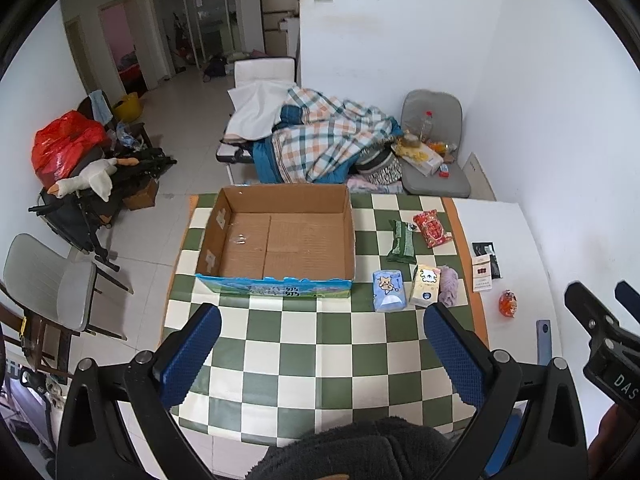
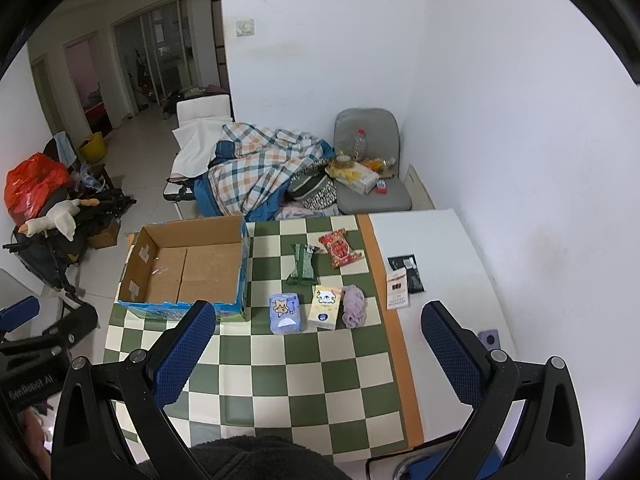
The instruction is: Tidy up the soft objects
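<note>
White table point(image 2: 452, 240): checkered cloth point(image 2: 288, 376) carrying cardboard box point(image 2: 192, 264), tissue packs point(image 2: 285, 314), snack bags point(image 2: 340, 248).

Cardboard box point(image 1: 276, 240) sits on the checkered mat point(image 1: 320, 360), left side. Right of it: two packets point(image 1: 402, 242) behind, two tissue packs point(image 1: 387, 291) and a cloth point(image 1: 449, 285) in front.

Right gripper point(image 1: 608, 344) body, seen from the left wrist view: white letters "DAS", cut off at the picture's edge.
Left gripper point(image 2: 36, 344) body, seen from the right wrist view: white lettering "GenRobot.AI".
Cardboard box point(image 1: 276, 286) front panel: printed lettering, too small to read.
Cigarette pack point(image 1: 481, 274): red mark and fine print, unreadable.
</note>
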The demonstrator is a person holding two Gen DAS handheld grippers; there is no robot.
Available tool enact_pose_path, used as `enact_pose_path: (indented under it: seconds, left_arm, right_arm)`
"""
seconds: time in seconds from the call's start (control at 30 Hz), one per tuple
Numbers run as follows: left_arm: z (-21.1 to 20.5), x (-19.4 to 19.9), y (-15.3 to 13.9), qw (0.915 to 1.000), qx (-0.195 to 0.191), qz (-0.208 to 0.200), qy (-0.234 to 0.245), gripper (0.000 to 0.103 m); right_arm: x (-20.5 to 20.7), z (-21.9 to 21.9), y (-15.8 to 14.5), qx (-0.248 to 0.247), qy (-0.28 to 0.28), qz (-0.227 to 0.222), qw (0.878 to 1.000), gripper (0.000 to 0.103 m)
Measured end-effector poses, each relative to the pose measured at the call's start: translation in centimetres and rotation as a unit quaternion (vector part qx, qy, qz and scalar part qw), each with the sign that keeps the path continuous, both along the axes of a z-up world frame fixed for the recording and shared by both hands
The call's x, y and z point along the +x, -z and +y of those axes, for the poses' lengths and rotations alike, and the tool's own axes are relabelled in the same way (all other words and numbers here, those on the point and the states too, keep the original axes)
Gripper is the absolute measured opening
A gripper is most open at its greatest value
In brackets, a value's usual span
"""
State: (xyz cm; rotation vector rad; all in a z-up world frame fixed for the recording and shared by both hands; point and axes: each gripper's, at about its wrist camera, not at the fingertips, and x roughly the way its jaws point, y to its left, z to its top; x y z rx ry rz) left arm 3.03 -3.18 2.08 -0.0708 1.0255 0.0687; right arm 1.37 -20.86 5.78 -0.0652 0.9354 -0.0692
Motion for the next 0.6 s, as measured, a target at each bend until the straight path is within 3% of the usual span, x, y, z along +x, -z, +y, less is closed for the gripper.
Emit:
enact_pose_path:
  seconds: [0.17,0.3,0.4,0.5,0.6]
  left_arm:
    - [-1.5,6.0,3.8,0.9991,0.013,0.033,0.022,0.103]
    - [-3.9,11.4,9.6,0.9938,0.010,0.100,0.047,0.103]
    - [-6.2,15.1,15.3,0.9846,-0.004,0.164,0.059,0.103]
    - [-9.2,18.5,21.7,0.9690,-0.016,0.234,0.078,0.103]
    - [-11.8,21.0,26.5,0.9566,-0.002,0.275,0.095,0.103]
  right_arm:
    - [3.5,-2.9,3.3,-0.008,0.030,0.034,0.999,0.103]
    - [6.9,-6.9,8.1,-0.012,0.053,0.076,0.996,0.103]
    - [10.0,-10.2,13.6,0.000,0.064,0.120,0.991,0.103]
    - [13.5,-12.8,20.6,0.043,0.062,0.175,0.982,0.103]
    - [17.1,-14.9,27.9,0.086,0.070,0.225,0.968,0.102]
